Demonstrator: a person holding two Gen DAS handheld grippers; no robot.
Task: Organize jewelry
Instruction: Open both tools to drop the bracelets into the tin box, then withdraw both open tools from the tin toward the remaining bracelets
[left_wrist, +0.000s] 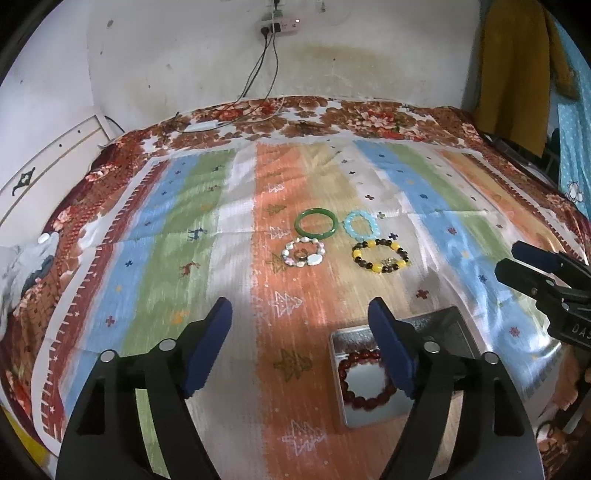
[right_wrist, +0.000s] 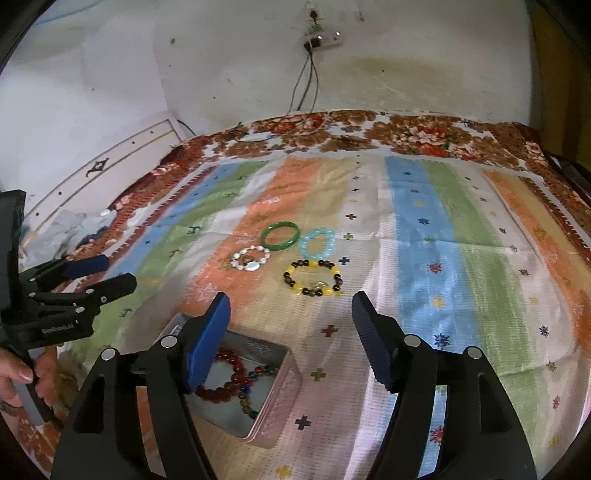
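Note:
A metal tin lies open on the striped cloth and holds a dark red bead bracelet; a multicolour bead strand lies with it. Beyond it lie a green bangle, a light blue bracelet, a white shell bracelet and a yellow-and-black bead bracelet. My left gripper is open and empty above the cloth, left of the tin. My right gripper is open and empty above the tin's right side.
The striped cloth lies on a floral bedspread. A wall with a power strip and hanging cables stands behind. Crumpled grey cloth lies at the left edge. A yellow garment hangs at the right.

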